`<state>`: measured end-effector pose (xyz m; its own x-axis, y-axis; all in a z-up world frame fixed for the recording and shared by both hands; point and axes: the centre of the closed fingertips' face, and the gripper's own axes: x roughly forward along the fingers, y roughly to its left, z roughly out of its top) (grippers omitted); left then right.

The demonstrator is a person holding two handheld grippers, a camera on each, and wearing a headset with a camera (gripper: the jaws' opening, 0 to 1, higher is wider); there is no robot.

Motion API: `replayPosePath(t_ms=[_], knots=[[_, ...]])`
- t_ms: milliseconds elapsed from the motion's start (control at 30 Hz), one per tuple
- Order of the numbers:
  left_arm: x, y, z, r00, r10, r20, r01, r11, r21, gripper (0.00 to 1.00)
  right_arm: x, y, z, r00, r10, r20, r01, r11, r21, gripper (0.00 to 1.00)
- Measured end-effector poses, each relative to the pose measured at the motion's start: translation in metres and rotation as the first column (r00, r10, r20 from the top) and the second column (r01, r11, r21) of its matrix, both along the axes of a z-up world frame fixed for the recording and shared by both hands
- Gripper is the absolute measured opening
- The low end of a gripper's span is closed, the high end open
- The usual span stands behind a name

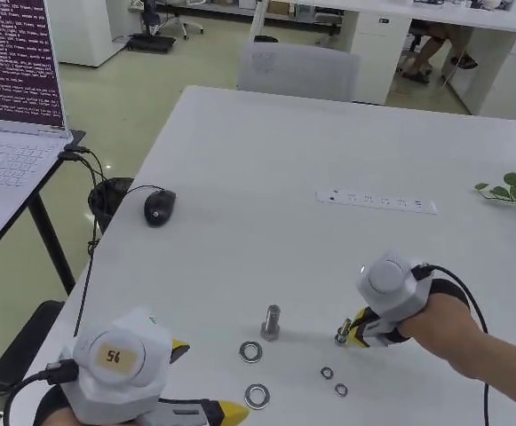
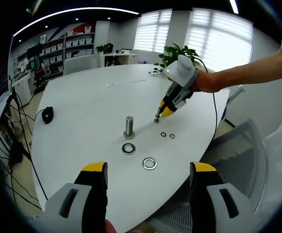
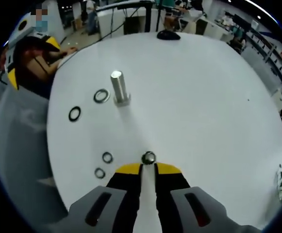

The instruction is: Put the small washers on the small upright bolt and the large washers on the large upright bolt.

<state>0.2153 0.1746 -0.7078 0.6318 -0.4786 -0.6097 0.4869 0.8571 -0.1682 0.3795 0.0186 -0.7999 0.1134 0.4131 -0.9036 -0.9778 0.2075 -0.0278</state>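
white worktable (image 1: 266, 177) in an open office. head view alone takes in a laptop (image 1: 9, 106) on a side stand, a mouse (image 1: 159, 207), a power strip (image 1: 377, 201) and a plant (image 1: 515, 186) at the far right edge. large upright bolt (image 1: 271, 322) stands near the front edge, with two large washers (image 1: 250, 351) lying flat just before it. two small washers (image 1: 327, 373) lie close together to its right.

right gripper (image 1: 357, 330) is reached forward, tips down, jaws closed on the small upright bolt (image 1: 343, 334). right gripper view shows the bolt's top end-on at the very jaw tips. left gripper view shows that forearm coming in from the right.

left gripper (image 1: 206, 380) is held low at the near edge, jaws wide apart, nothing between them.
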Motion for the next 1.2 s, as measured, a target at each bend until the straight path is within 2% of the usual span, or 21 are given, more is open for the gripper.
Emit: replayPosePath(t_ms=[100,367,567,667,833,1033,1200], knots=[[0.000,-0.001,0.001,1.000,-0.005,-0.002,0.005,1.000,0.003,0.69,-0.001,-0.001,-0.004,1.000,-0.023,-0.005,0.023,0.999,0.025,0.13],[0.001,-0.003,0.000,1.000,-0.006,0.000,0.006,1.000,0.000,0.69,-0.011,-0.017,-0.012,0.999,-0.039,-0.022,0.040,0.999,0.015,0.14],[0.000,-0.005,0.000,1.000,-0.014,0.000,0.014,1.000,0.003,0.69,-0.026,-0.032,-0.021,0.998,-0.047,-0.038,0.047,0.999,0.003,0.15],[0.000,-0.005,0.001,1.000,-0.013,0.002,0.013,1.000,0.001,0.69,-0.040,-0.036,-0.022,0.998,-0.020,-0.051,0.020,1.000,0.011,0.15],[-0.001,-0.006,-0.001,1.000,-0.019,-0.001,0.019,1.000,0.000,0.68,-0.059,-0.029,-0.023,0.997,0.038,-0.070,-0.035,0.998,0.046,0.17],[-0.001,-0.011,-0.001,0.999,-0.034,-0.002,0.034,0.999,0.003,0.69,-0.075,-0.012,-0.023,0.991,0.116,-0.065,-0.112,0.992,0.062,0.17],[-0.001,-0.010,0.000,0.999,-0.033,0.000,0.033,0.999,0.002,0.69,-0.081,-0.003,-0.023,0.979,0.199,-0.031,-0.198,0.979,0.040,0.17]])
